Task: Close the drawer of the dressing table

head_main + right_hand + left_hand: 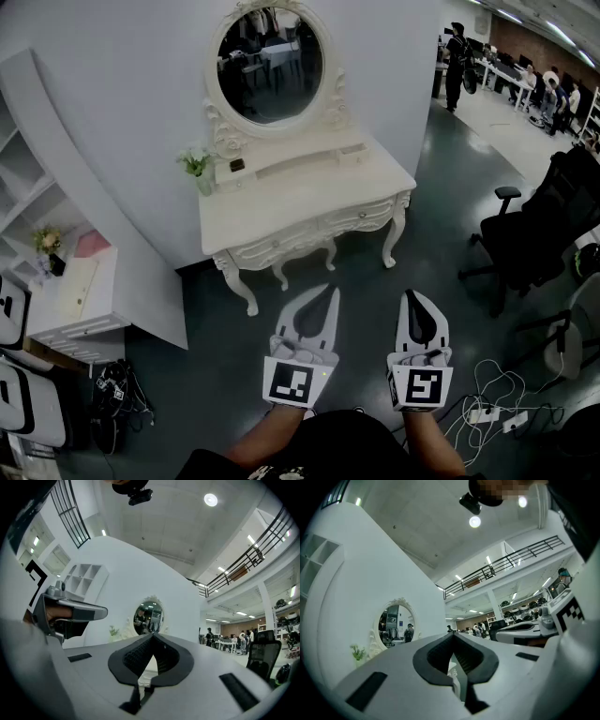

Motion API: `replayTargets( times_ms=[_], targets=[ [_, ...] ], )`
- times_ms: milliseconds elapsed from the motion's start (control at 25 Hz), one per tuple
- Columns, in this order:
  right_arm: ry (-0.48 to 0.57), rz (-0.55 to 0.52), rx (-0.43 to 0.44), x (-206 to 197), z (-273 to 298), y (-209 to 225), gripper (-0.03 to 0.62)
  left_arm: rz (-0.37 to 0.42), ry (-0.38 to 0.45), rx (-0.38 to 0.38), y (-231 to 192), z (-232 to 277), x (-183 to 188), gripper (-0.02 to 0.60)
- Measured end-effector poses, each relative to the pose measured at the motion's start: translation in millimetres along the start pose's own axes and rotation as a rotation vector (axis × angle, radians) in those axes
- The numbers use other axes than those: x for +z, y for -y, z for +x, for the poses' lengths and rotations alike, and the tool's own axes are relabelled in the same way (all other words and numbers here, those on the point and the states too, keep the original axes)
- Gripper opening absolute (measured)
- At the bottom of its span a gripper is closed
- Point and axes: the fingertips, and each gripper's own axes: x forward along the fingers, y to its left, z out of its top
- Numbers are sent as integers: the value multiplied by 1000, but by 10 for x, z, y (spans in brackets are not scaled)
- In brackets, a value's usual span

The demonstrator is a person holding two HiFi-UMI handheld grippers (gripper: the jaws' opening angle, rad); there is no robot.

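left gripper and right gripper both pinched shut on nothing, at 6 o'clock, well apart from dressing table at 12 o'clock, drawer front looking near flush but too small to judge, so closing push either finished or not yet begun.

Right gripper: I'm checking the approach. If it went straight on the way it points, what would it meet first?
Probably the white carved dressing table, near its front: the shut right gripper aims at it across dark floor. Depth is unclear.
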Motion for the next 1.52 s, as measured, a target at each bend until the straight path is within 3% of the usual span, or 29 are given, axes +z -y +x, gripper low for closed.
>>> replayTargets(
  times_ms=[480, 880, 1120, 1280, 1520],
  targets=[
    [-20, -19, 62, -219, -59, -113, -2, -6, -21, 5, 28, -27, -118, 2],
    [-36, -5, 58, -297, -137, 140, -2, 25, -30, 37, 212, 1, -154, 2],
    [-12, 7, 96, -368, -200, 282, -2, 31, -36, 58, 415, 37, -186, 2],
    [57, 11, 86, -303, -235, 404, -2, 46, -52, 75, 510, 33, -219, 2],
    [55, 31, 110, -346, -183, 418, -2, 47, -48, 102, 490, 65, -230, 2]
  ],
)
